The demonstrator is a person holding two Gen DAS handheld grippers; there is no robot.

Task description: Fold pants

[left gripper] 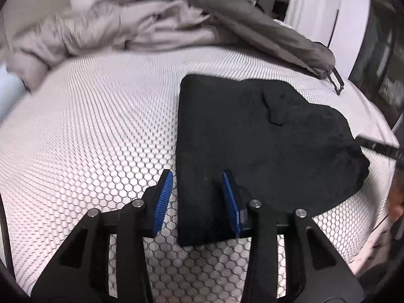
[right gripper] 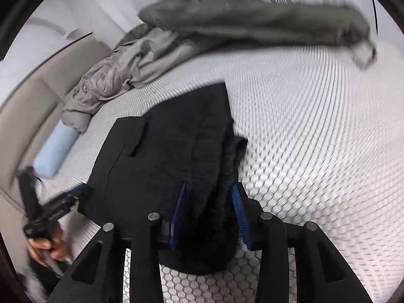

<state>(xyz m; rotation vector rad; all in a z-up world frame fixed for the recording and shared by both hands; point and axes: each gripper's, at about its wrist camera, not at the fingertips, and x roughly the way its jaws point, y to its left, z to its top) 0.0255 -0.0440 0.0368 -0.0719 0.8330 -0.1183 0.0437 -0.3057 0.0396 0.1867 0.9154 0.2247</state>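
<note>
Two grippers at black pants (left gripper: 252,136): left gripper (left gripper: 198,202) astride 7 o'clock edge, contact unclear; right gripper (right gripper: 210,214) clamping bunched fold. Background clothes (left gripper: 121,25) blurred.

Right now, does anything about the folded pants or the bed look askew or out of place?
Mostly tidy. The black pants lie folded on the honeycomb-patterned mattress, but their right side bulges unevenly rather than forming a straight edge. A grey garment and crumpled grey bedding are heaped behind.
</note>
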